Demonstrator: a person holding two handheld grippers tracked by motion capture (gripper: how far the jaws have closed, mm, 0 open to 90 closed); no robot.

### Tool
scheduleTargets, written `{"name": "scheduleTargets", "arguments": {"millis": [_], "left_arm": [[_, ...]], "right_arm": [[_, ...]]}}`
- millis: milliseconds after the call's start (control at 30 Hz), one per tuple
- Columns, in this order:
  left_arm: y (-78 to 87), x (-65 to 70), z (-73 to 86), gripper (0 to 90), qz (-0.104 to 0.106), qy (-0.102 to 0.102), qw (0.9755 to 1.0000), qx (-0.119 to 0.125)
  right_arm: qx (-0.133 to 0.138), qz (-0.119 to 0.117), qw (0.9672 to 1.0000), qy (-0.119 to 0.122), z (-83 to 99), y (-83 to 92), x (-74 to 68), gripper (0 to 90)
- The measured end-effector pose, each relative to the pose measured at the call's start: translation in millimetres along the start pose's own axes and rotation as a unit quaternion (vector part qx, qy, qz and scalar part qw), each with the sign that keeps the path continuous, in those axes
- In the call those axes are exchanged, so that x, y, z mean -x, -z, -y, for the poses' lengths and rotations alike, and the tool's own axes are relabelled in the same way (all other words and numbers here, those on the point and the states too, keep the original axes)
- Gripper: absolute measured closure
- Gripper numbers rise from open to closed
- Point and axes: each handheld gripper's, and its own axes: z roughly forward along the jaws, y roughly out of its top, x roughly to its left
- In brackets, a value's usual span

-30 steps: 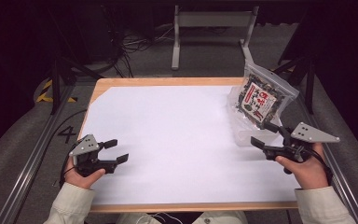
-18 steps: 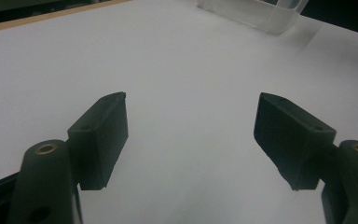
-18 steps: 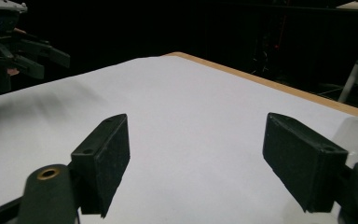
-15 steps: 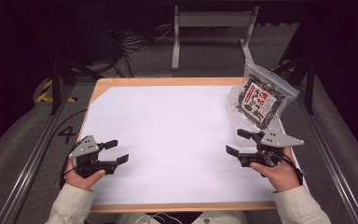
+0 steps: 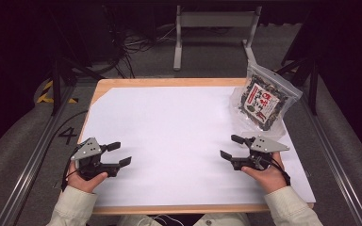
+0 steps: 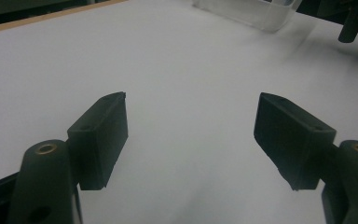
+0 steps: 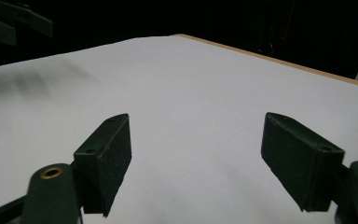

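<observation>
Both grippers rest near the table's point(image 5: 169, 209) front edge, the left gripper point(image 5: 116, 154) and right gripper point(image 5: 232, 146) with jaws spread and empty. The snack bag point(image 5: 263, 100) lies at the far right corner, ungrasped. Likely next: the right gripper reaches for it.

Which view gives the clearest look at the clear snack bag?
The high view: the snack bag lies whole at the table's far right, label visible. The left gripper view catches just its clear edge at the top; the right gripper view faces bare white table.
</observation>
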Motion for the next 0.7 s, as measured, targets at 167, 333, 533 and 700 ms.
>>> {"name": "scheduleTargets", "arguments": {"millis": [167, 333, 533, 700], "left_arm": [[-2.6, -0.1, 1.8, 26.7, 0.003, -0.002, 1.0000, -0.003], [-4.6, 0.2, 3.2, 26.7, 0.003, -0.003, 1.0000, -0.006], [-5.9, -0.6, 4.9, 26.7, 0.004, 0.000, 1.0000, -0.008], [-7.7, -0.8, 5.9, 26.7, 0.005, -0.001, 0.9999, -0.010]], "right_arm": [[-0.008, -0.002, 1.0000, 0.000, 7.2, -3.5, -0.2, 24.1], [-0.025, -0.004, 0.9997, 0.001, 15.3, -9.4, -2.6, 24.0], [-0.036, 0.007, 0.9993, -0.006, 17.4, -12.2, -2.5, 21.7], [-0.061, 0.022, 0.9978, -0.011, 17.1, -12.2, -1.1, 21.1]]}}
